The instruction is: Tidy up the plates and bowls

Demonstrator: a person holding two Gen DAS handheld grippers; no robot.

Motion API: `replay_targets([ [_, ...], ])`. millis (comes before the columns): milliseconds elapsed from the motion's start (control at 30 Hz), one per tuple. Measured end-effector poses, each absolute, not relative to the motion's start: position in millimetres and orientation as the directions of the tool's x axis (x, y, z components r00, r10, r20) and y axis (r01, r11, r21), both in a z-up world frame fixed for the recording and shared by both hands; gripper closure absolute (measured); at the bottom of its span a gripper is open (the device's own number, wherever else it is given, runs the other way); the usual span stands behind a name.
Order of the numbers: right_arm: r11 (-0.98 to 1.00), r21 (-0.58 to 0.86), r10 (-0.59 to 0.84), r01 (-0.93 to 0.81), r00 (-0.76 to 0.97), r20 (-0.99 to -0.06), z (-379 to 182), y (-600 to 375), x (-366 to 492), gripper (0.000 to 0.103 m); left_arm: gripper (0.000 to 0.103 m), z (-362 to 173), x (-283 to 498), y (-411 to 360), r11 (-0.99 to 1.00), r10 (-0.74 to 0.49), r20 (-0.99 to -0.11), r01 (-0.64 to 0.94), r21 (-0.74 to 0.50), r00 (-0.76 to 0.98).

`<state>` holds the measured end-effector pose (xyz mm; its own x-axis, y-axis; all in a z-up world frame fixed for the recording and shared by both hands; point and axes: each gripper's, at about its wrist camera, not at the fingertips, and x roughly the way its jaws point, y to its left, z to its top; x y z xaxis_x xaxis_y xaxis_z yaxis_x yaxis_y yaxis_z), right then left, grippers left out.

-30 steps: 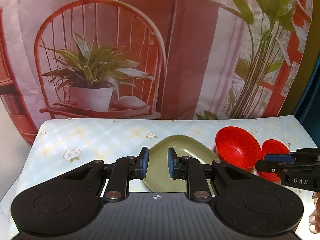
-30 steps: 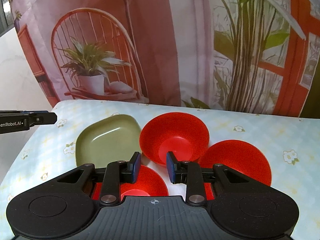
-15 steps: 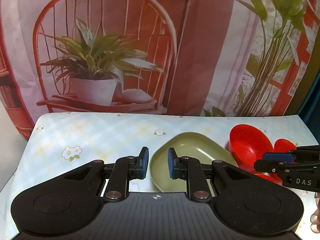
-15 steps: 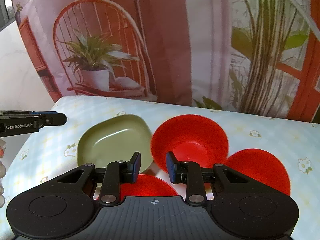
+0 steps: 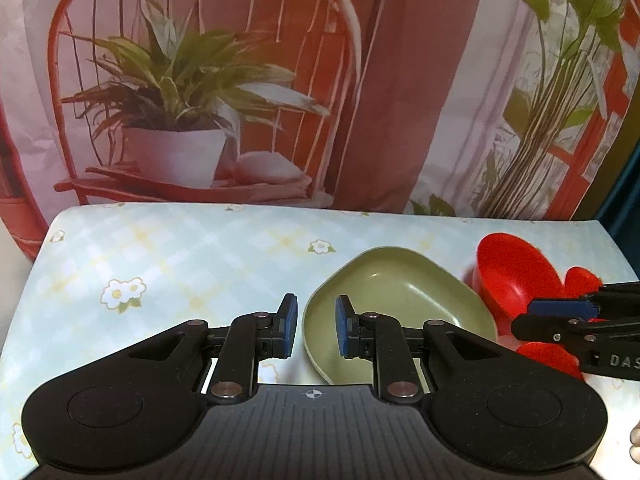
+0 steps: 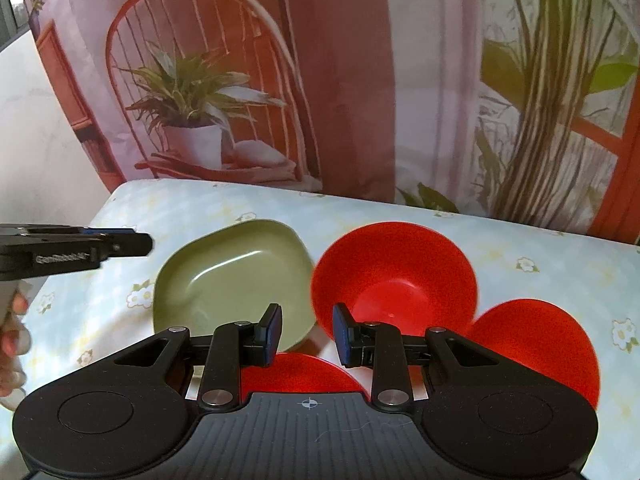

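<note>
The left gripper (image 5: 316, 330) hangs with its blue-padded jaws slightly parted and empty, the near-left rim of the olive-green rounded-square plastic dish (image 5: 396, 300) showing in the gap below them. The right gripper (image 6: 306, 334) is likewise slightly parted and holds nothing; it sits over the gap between that dish (image 6: 232, 280) and the deep red plastic bowl (image 6: 394, 276) at frame centre.

Three red bowls crowd together: the deep one, a second red bowl (image 6: 540, 344) at lower right, and a third red bowl (image 6: 296, 372) half hidden under the gripper body. The deep bowl's rim seems to overlap the second's, and whether it touches the green dish cannot be told. The likely risk is that lifting or nudging one piece drags or tips a neighbour. The two grippers also work close together, so a clash is possible.

Free room lies on the left half of the flowered pale-blue checked tablecloth (image 5: 168, 264). The table's right edge runs close behind the red bowls, and the printed chair-and-plant backdrop (image 5: 224, 92) closes off the far side.
</note>
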<state>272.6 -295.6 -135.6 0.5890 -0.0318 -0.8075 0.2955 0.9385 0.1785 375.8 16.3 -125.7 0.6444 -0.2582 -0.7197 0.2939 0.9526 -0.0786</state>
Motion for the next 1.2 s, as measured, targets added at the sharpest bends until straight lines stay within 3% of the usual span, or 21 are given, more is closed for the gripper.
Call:
replay_targets([
  [267, 0.947, 0.201, 0.021, 0.251, 0.574, -0.819, -151, -279, 294, 0.077, 0.082, -141, 390, 23, 0.96, -0.239, -0.742, 0.269, -0.082, 0.626],
  [667, 0.936, 0.117, -0.075, 0.333, 0.512, -0.856, -165, -292, 300, 0.082, 0.081, -160, 401, 24, 0.957, -0.26, -0.765, 0.266, -0.12, 0.59],
  [1067, 0.92, 0.141, -0.054, 0.366, 0.474, -0.879, -186, -294, 307, 0.082, 0.081, -171, 406, 20, 0.956, -0.27, -0.78, 0.255, -0.146, 0.564],
  [1200, 0.911, 0.166, -0.042, 0.379, 0.485, -0.873, -191, -294, 307, 0.09, 0.092, -170, 400, 16, 0.949, -0.287, -0.771, 0.278, -0.148, 0.569],
])
